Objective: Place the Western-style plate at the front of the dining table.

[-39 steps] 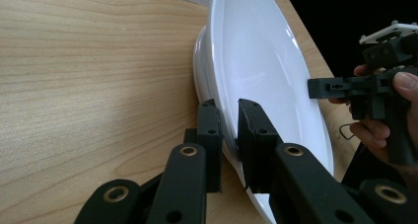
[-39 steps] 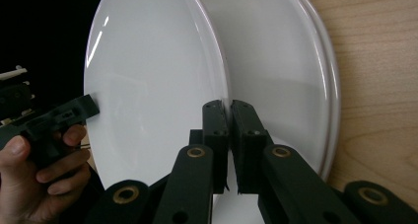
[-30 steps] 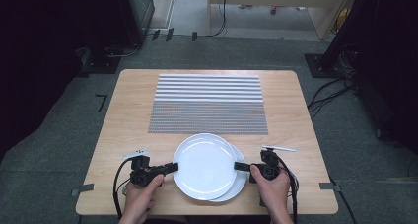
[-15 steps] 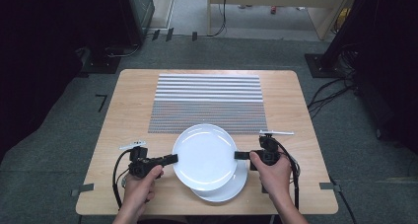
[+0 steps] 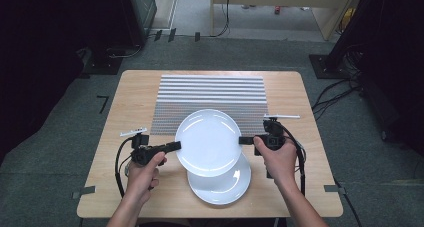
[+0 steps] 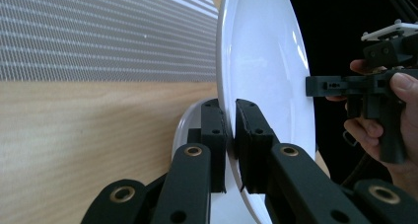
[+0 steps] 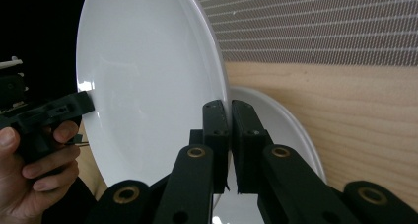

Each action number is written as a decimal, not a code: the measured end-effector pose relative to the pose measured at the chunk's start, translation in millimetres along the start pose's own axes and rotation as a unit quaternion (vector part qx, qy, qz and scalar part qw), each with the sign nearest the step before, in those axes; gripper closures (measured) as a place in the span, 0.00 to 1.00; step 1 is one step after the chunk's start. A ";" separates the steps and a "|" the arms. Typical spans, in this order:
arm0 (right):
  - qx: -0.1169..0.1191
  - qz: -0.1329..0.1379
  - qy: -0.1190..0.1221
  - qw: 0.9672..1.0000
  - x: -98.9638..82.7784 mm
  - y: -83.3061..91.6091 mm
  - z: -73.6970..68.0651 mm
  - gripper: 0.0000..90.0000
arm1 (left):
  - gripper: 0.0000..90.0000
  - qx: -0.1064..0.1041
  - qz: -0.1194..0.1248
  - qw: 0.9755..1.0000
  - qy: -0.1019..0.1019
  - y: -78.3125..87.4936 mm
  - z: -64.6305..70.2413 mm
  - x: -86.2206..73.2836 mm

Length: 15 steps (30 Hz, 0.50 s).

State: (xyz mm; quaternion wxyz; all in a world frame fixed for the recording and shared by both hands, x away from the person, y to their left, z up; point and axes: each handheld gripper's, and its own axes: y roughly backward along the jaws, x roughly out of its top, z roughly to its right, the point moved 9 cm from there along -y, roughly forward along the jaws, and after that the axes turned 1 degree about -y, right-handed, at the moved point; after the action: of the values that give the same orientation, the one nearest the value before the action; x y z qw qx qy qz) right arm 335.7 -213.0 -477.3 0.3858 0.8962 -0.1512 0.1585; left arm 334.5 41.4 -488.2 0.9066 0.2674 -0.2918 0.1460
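- high view: upper plate (image 5: 209, 142), white, round, held level above the wooden table (image 5: 130, 94); gripped at two opposite rim points, likely so it stays balanced and does not tip. it partly covers a lower plate (image 5: 222, 184) lying flat near the table's front edge. striped mat (image 5: 210, 89) lies beyond, its near edge under the held plate.
- high view: left gripper (image 5: 172, 146) comes in from the plate's left, right gripper (image 5: 245, 140) from its right, both pointing inward and roughly level. left hand (image 5: 142, 174) and right hand (image 5: 277, 159) wrap the handles, forearms entering from below.
- left gripper view: own gripper (image 6: 230, 118) clamped narrow on the upper plate's (image 6: 266, 61) thin rim, one pad on each face. the rim stands upright in this picture, so the gripper looks rolled on its side. the other gripper (image 6: 315, 86) bites the far rim, a hand (image 6: 389, 120) behind it. lower plate (image 6: 190, 123) peeks out below.
- right gripper view: own gripper (image 7: 229, 116) likewise pinched tight on the rim of the upper plate (image 7: 143, 76). opposite gripper (image 7: 86, 101) at the far edge. lower plate (image 7: 281, 125) rests on bare wood, mat (image 7: 320, 24) beyond.
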 end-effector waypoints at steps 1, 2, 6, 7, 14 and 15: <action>-0.001 0.002 0.001 1.000 3.8 0.1 -0.3 0.96 | 0.93 -0.001 0.001 1.000 0.001 -0.8 0.0 2.4; -0.002 0.004 0.001 1.000 6.2 0.2 -0.3 0.96 | 0.94 -0.001 0.002 1.000 0.001 -2.2 -0.2 5.4; -0.008 0.011 0.003 1.000 17.4 -0.3 1.3 0.96 | 0.94 0.003 0.004 1.000 -0.006 -7.9 0.5 17.7; -0.008 0.014 0.002 1.000 20.6 -0.8 2.4 0.96 | 0.94 0.004 0.004 1.000 -0.007 -9.0 0.2 19.8; -0.017 0.022 0.005 1.000 36.3 -6.9 7.2 0.95 | 0.95 0.008 0.010 1.000 0.003 -19.7 -6.0 35.7; -0.020 0.024 0.007 0.999 38.6 -8.1 8.1 0.95 | 0.95 0.008 0.010 1.000 0.004 -21.1 -7.0 37.4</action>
State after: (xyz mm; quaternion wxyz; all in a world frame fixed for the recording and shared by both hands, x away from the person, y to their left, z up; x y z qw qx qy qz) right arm 375.1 -219.3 -472.4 0.4003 0.8834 -0.1736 0.1709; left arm 376.0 32.3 -478.7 0.9041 0.2712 -0.2896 0.1589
